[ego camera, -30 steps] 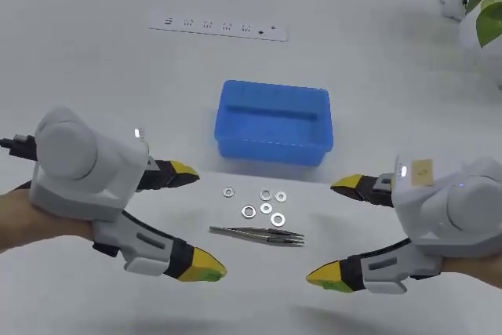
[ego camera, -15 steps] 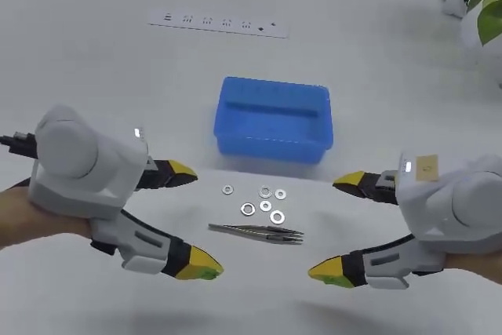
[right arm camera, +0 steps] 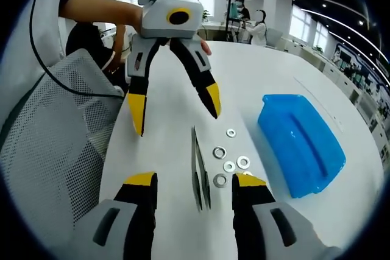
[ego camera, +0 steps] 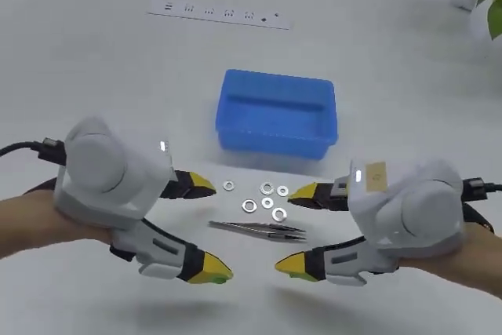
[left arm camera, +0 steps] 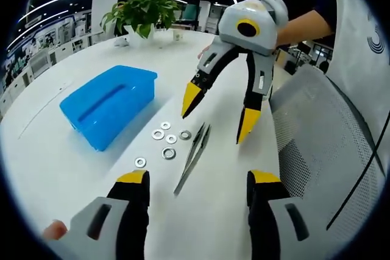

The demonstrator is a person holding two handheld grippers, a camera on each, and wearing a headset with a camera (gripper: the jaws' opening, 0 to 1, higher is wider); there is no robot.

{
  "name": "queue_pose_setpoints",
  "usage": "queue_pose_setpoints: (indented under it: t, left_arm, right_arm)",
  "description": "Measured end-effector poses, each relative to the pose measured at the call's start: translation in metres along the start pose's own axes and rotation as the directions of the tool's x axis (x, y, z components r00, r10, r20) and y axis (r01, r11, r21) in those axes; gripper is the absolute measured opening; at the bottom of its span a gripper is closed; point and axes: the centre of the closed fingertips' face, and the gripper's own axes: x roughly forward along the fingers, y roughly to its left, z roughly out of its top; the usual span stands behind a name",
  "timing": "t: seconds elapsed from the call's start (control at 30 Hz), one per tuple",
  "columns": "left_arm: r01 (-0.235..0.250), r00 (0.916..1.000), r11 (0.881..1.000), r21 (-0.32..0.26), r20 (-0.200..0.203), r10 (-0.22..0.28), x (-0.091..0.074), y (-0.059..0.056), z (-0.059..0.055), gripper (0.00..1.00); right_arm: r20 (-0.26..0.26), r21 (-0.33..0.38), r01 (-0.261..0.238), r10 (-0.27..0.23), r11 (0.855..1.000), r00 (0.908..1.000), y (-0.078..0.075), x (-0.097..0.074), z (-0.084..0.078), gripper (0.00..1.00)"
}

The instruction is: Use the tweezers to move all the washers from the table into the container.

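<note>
Washers: six small flat silver metal rings in a loose cluster on the white surface; near the open blue plastic rectangular container, none in it; job not begun, I'd say.

Slim steel tweezers lie flat just on your side of the cluster, touching only the surface; you need them in a claw before any washer moves. Your left claw and right claw flank the tweezers, one at each end; both spread wide, both empty; reads as a pickup approach, can't say which side takes it. Container sits just behind the cluster, open side up, so the carry is short.

View differences:
- Head view gives the count and whole layout, plus a white power strip well beyond the container; it can't tell you claw height.
- Left gripper view shows the right claw from the front; tips look to hang clear above the surface near the tweezers.
- Right gripper view shows the same for the left claw; tweezers run lengthwise between its own jaws, so you're lined along them, not across; probably needs a rotate before pinching.

Which end is the tip end: can't tell.
</note>
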Motion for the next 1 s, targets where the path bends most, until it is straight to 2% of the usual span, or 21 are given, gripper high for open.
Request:
queue_pose_setpoints:
  t: [0.17, 0.47, 0.7, 0.73, 0.83, 0.87, 0.93, 0.97, 1.0]
  left_arm:
    - [-0.004, 1.0, 1.0, 0.013, -0.005, 0.004, 0.004, 0.004, -0.001, 0.62]
    - [0.029, 0.9979, 0.998, 0.061, -0.06, -0.026, 0.012, 0.006, -0.006, 0.49]
    - [0.064, 0.9913, 0.991, 0.113, -0.122, -0.05, 0.017, 0.007, -0.011, 0.37]
    - [0.068, 0.99, 0.99, 0.121, -0.131, -0.052, 0.017, 0.007, -0.013, 0.36]
    - [0.072, 0.9857, 0.986, 0.151, -0.162, -0.048, 0.02, 0.008, -0.018, 0.33]
    - [0.078, 0.9851, 0.984, 0.157, -0.164, -0.052, 0.02, 0.008, -0.018, 0.32]
    - [0.072, 0.9872, 0.988, 0.14, -0.151, -0.051, 0.022, 0.01, -0.015, 0.31]
    - [0.068, 0.9871, 0.989, 0.131, -0.153, -0.048, 0.023, 0.011, -0.014, 0.29]
    - [0.068, 0.9869, 0.989, 0.131, -0.154, -0.047, 0.023, 0.012, -0.013, 0.28]
  right_arm:
    - [-0.004, -0.005, -0.02, 0.02, 1.0, 0.9998, 0.001, 0.006, 0.001, 0.34]
    - [-0.056, -0.011, -0.054, 0.054, 0.998, 0.997, -0.002, 0.018, -0.005, 0.27]
    - [-0.077, -0.018, -0.088, 0.087, 0.996, 0.9933, -0.002, 0.024, -0.007, 0.2]
    - [-0.08, -0.022, -0.09, 0.088, 0.996, 0.993, -0.001, 0.024, -0.007, 0.19]
    - [-0.14, -0.06, -0.078, 0.069, 0.995, 0.9878, -0.004, 0.025, -0.02, 0.17]
    - [-0.108, -0.054, -0.075, 0.069, 0.996, 0.9918, -0.005, 0.029, -0.015, 0.16]
    - [-0.124, -0.067, -0.063, 0.054, 0.996, 0.9909, -0.007, 0.028, -0.016, 0.13]
    - [-0.133, -0.108, -0.046, 0.031, 0.993, 0.9906, -0.011, 0.028, -0.016, 0.11]
    - [-0.132, -0.122, -0.051, 0.035, 0.991, 0.9907, -0.01, 0.029, -0.015, 0.1]
